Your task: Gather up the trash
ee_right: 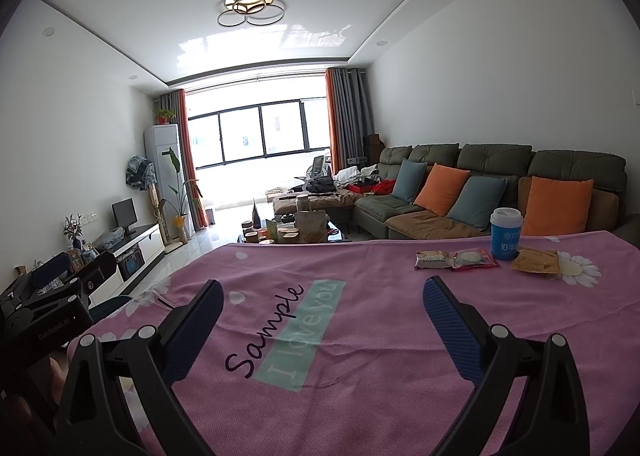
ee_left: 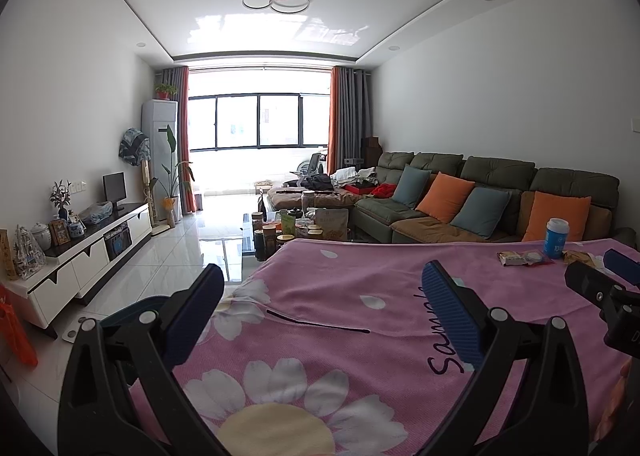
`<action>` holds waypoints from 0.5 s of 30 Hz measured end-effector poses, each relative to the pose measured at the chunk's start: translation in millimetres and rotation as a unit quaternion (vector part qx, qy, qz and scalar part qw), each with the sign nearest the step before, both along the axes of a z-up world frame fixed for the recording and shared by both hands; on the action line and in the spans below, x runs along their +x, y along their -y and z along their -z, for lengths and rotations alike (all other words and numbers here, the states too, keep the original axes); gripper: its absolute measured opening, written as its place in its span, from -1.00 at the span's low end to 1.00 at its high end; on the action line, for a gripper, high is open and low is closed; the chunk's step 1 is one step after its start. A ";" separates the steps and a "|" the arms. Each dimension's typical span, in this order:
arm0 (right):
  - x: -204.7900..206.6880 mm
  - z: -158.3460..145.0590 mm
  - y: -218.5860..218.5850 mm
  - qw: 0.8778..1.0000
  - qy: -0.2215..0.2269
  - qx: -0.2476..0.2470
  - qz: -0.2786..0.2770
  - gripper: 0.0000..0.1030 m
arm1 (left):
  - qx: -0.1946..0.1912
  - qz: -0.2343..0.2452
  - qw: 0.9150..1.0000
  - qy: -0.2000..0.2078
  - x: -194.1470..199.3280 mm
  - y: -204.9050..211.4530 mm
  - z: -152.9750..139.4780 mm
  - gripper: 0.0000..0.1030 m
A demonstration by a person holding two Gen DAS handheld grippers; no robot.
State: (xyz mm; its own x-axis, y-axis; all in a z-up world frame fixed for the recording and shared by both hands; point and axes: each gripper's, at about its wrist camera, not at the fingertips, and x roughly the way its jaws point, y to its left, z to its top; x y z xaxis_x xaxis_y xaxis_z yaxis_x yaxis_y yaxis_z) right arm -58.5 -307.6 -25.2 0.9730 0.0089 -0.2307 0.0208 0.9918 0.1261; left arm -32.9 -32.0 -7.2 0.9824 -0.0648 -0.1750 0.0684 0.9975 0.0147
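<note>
While both grippers are hovering low over the pink flowered cloth [ee_right: 360, 336] covering the tabletop, the left gripper [ee_left: 320, 300] is holding its jaws spread wide with nothing between them, and only cloth is lying ahead of them. Just left of and below its left jaw, a dark blue rim [ee_left: 128, 310] is peeking past the tabletop edge; whether it is a bin I cannot tell. The right gripper [ee_right: 322, 308] is likewise gaping with nothing gripped. Ahead of its right jaw and well apart from it, the trash is sitting in a row: a dark snack wrapper [ee_right: 434, 259], a red-edged packet [ee_right: 476, 258] touching it, a blue paper cup [ee_right: 506, 234] standing upright behind, and a crumpled tan wrapper [ee_right: 534, 264] furthest right. Judging from this, the right gripper is best placed for a pick. Flat wrappers are probably calling for a low, tilted approach, one jaw sliding under an edge without snagging the cloth; the cup is looking easy to tip, so closing around its middle seems wise.
</note>
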 end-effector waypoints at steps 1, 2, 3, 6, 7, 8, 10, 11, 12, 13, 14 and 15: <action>-0.4 0.1 0.2 1.000 0.000 0.000 0.000 0.87 | 0.000 0.000 1.000 -0.001 0.5 0.1 0.1 0.89; -0.4 0.1 0.1 1.000 0.001 0.000 0.001 0.87 | 0.000 0.000 1.000 0.000 -0.3 0.0 0.0 0.89; -0.3 0.1 0.1 1.000 0.001 0.000 0.000 0.87 | 0.000 0.000 1.000 0.000 -0.3 0.1 0.0 0.89; -0.6 0.7 0.2 1.000 0.001 0.000 0.001 0.87 | 0.000 0.000 1.000 0.000 -0.2 0.0 0.0 0.89; -0.8 0.9 0.3 1.000 0.001 0.000 0.001 0.87 | 0.000 0.000 1.000 0.000 -0.3 0.0 0.0 0.89; -0.8 0.9 0.1 1.000 0.002 0.000 0.002 0.87 | 0.000 0.000 1.000 0.000 -0.3 -0.1 0.0 0.89; -0.6 1.2 -0.2 1.000 0.001 0.000 0.001 0.87 | 0.000 0.000 1.000 0.000 0.2 0.0 0.2 0.89; -1.1 1.3 -0.2 1.000 0.001 0.000 0.002 0.87 | 0.000 0.000 1.000 0.000 -0.4 -0.1 0.1 0.89; -1.1 1.3 0.0 1.000 0.001 0.000 0.001 0.87 | 0.000 0.000 1.000 0.000 -0.3 -0.1 0.1 0.89; -0.9 1.3 -0.3 1.000 0.001 0.000 0.001 0.87 | 0.000 0.000 1.000 0.000 -0.3 0.1 0.2 0.89; -0.8 1.4 -0.2 1.000 0.001 0.000 0.002 0.87 | 0.001 0.000 1.000 0.000 -0.2 0.1 0.3 0.89; -1.1 1.3 0.0 1.000 0.001 0.001 0.002 0.87 | 0.001 0.000 1.000 0.000 -0.2 0.0 0.3 0.89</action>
State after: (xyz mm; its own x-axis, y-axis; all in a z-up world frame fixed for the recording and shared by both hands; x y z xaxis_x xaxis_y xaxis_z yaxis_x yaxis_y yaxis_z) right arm -59.7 -307.6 -26.6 0.9736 0.0059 -0.2280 0.0238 0.9916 0.1275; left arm -33.1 -32.0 -7.5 0.9824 -0.0646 -0.1751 0.0684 0.9975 0.0158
